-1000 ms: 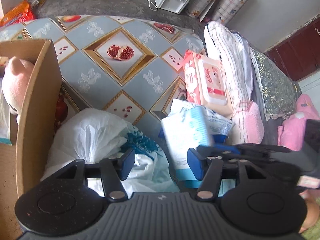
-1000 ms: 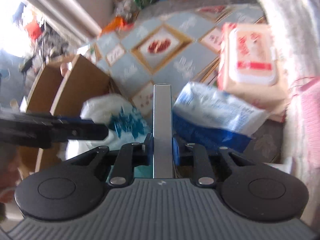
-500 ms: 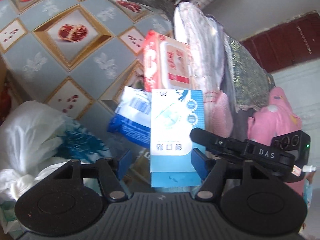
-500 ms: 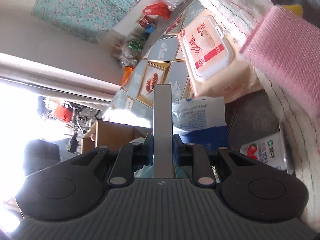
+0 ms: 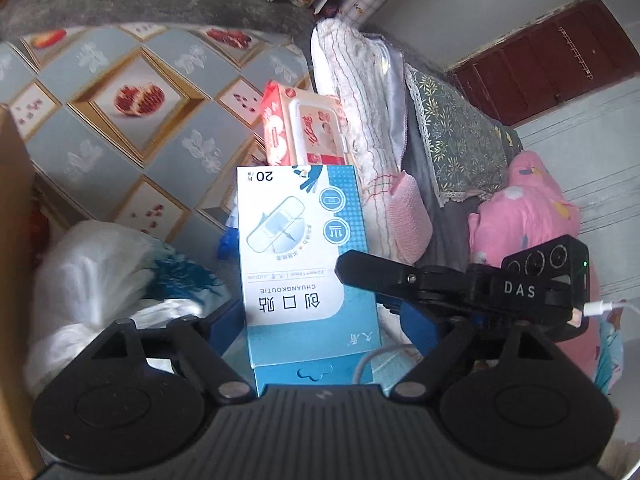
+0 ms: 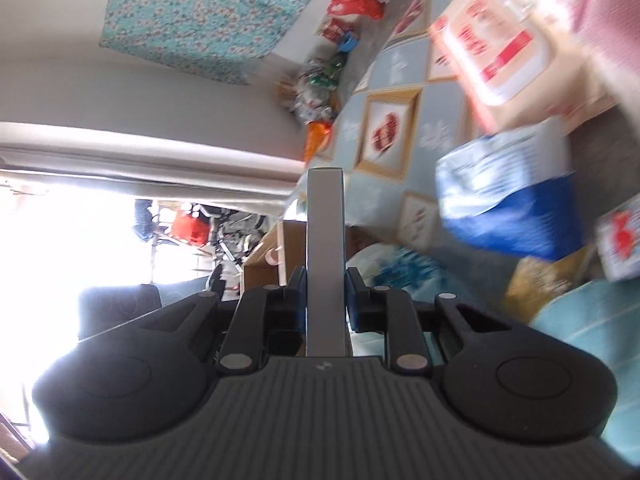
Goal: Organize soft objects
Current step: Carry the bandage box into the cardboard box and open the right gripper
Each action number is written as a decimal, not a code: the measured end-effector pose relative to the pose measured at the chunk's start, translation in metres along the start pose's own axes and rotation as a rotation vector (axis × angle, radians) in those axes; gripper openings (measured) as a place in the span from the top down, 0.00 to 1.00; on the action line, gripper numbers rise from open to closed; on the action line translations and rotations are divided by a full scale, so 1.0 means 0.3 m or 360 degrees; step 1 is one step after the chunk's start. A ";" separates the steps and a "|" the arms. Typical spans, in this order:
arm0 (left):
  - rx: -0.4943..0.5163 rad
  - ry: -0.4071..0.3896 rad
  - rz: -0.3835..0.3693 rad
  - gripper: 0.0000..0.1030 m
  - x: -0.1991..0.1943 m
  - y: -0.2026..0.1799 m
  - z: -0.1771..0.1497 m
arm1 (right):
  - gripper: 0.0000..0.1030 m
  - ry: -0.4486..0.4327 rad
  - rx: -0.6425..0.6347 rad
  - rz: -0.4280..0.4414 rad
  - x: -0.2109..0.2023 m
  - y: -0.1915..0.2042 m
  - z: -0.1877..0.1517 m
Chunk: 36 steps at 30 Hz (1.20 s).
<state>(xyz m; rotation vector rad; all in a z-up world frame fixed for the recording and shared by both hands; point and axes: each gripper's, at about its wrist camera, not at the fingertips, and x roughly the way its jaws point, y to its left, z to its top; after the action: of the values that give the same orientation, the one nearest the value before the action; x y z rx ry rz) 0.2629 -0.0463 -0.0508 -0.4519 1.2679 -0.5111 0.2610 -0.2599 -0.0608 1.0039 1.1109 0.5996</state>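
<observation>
My right gripper (image 6: 323,298) is shut on a flat blue-and-white bandage box (image 6: 324,256), seen edge-on in the right wrist view. In the left wrist view the same box (image 5: 304,256) stands face-on between the fingers of my open left gripper (image 5: 320,320), with the right gripper (image 5: 460,284) holding it from the right. The left fingers stand apart from the box sides. A red-and-white wet wipes pack (image 5: 308,132) lies beyond it, and a blue-and-white soft packet (image 6: 504,196) lies near it.
A cardboard box (image 5: 16,280) stands at the left. A white plastic bag (image 5: 100,272) lies in front of it. Folded blankets (image 5: 360,92) and pink clothing (image 5: 528,216) are piled at the right. The patterned tablecloth (image 5: 120,128) covers the surface.
The right gripper has rolled and carried the bandage box between the left gripper's fingers. The left gripper has swung back to the left, bringing the cardboard box into view.
</observation>
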 end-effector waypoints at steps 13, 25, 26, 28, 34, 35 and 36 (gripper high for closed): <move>-0.0180 -0.0239 0.0366 0.19 -0.491 0.336 -0.121 | 0.82 0.0193 0.0017 0.0206 0.501 0.293 -0.197; -0.0439 -0.0529 0.0824 0.19 -0.849 0.718 -0.171 | 0.82 0.0262 0.0008 0.0068 1.071 0.432 -0.292; -0.0460 -0.0541 0.0823 0.19 -0.866 0.741 -0.176 | 0.82 0.0268 -0.0007 0.0025 1.119 0.432 -0.302; -0.0484 -0.0551 0.0830 0.19 -0.891 0.782 -0.181 | 0.82 0.0283 -0.0041 -0.0047 1.203 0.415 -0.312; -0.0538 -0.0545 0.0787 0.19 -0.915 0.881 -0.202 | 0.82 0.0303 -0.0194 -0.0225 1.384 0.376 -0.340; -0.0541 -0.0543 0.0780 0.19 -0.915 0.890 -0.203 | 0.82 0.0311 -0.0217 -0.0237 1.407 0.370 -0.342; -0.0540 -0.0541 0.0773 0.19 -0.914 0.897 -0.210 | 0.82 0.0323 -0.0238 -0.0248 1.428 0.362 -0.344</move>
<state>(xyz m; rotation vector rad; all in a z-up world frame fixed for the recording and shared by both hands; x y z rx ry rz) 0.1727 0.3303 -0.0099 -0.4691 1.0836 0.1906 0.3281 0.1764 -0.1662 0.7314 1.2904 0.6582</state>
